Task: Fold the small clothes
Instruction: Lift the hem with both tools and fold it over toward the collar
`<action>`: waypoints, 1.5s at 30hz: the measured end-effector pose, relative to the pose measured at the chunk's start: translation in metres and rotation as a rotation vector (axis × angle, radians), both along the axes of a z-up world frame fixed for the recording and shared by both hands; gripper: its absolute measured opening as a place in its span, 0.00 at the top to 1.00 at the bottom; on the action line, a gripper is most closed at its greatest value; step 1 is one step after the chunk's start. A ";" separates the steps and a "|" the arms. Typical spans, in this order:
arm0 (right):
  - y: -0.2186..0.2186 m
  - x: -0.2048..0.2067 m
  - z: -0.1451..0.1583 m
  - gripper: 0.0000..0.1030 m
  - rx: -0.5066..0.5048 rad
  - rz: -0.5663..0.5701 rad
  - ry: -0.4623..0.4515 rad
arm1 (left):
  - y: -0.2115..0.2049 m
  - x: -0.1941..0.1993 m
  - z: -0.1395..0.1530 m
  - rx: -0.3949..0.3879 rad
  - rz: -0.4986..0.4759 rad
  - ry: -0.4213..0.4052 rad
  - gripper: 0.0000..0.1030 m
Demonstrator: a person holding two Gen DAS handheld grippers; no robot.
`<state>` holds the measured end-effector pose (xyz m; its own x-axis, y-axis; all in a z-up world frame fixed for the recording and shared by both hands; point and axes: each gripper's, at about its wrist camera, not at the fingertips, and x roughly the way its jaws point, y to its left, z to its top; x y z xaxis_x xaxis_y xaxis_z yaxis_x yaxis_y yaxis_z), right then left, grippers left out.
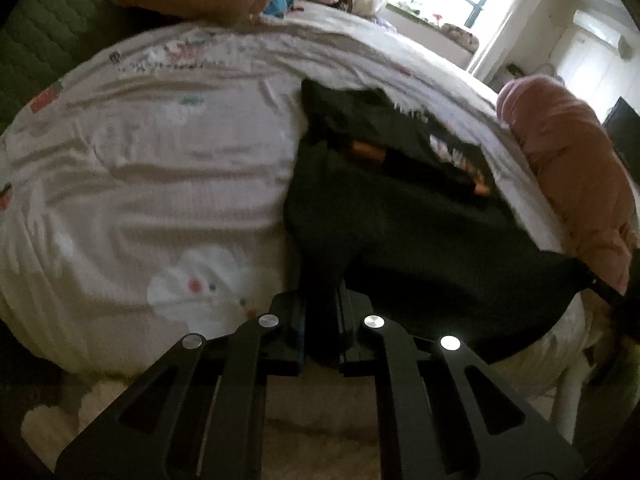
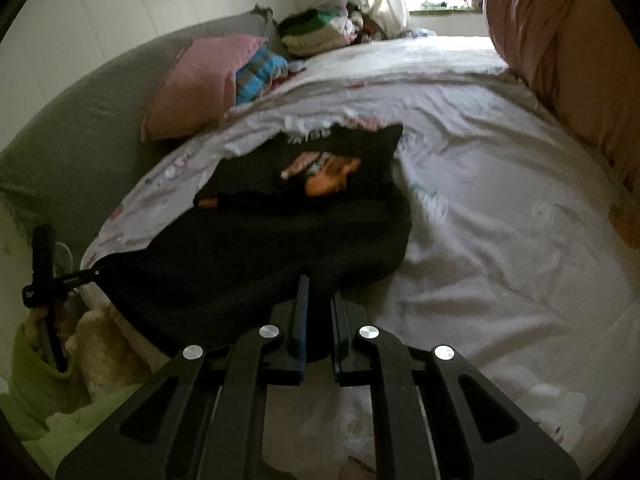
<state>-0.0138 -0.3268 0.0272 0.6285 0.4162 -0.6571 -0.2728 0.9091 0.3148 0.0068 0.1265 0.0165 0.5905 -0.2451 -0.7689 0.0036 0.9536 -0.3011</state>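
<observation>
A small black garment (image 1: pixel 400 236) with an orange and pink print lies on the white printed bedsheet (image 1: pixel 160 168). Its near edge is lifted and stretched between both grippers. My left gripper (image 1: pixel 322 312) is shut on one near corner of the cloth. My right gripper (image 2: pixel 320 304) is shut on the other near corner of the same garment (image 2: pixel 260 252). In the right wrist view the left gripper (image 2: pixel 86 274) shows at the far left, pinching its corner. The garment's far half rests flat on the sheet (image 2: pixel 500 200), print side up.
A pink pillow (image 2: pixel 196 84) and a stack of folded clothes (image 2: pixel 316 34) lie at the head of the bed. A rolled pink quilt (image 1: pixel 572 168) lies along the sheet's far side. A green sleeve (image 2: pixel 36 392) shows low at the left.
</observation>
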 end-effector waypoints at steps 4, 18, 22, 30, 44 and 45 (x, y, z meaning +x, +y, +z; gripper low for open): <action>-0.008 0.004 0.012 0.92 0.021 -0.031 -0.045 | 0.001 0.012 0.016 0.005 0.017 -0.036 0.96; -0.011 0.040 0.043 0.92 0.003 -0.112 -0.181 | -0.005 0.050 0.056 0.063 0.049 -0.121 0.96; -0.009 0.056 0.051 0.92 -0.006 -0.125 -0.209 | -0.003 0.065 0.063 0.051 0.067 -0.132 0.96; -0.006 0.089 0.059 0.92 -0.027 -0.158 -0.228 | -0.008 0.097 0.077 0.079 0.080 -0.162 0.96; 0.002 0.156 0.054 0.92 -0.078 -0.206 -0.196 | -0.009 0.168 0.067 0.088 0.122 -0.163 0.96; 0.002 0.160 0.054 0.92 -0.080 -0.209 -0.192 | -0.009 0.172 0.066 0.086 0.126 -0.162 0.96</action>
<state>0.1459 -0.3245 0.0808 0.8114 0.2160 -0.5431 -0.1243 0.9717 0.2008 0.1791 0.1176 0.0828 0.7295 -0.0994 -0.6768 -0.0752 0.9718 -0.2237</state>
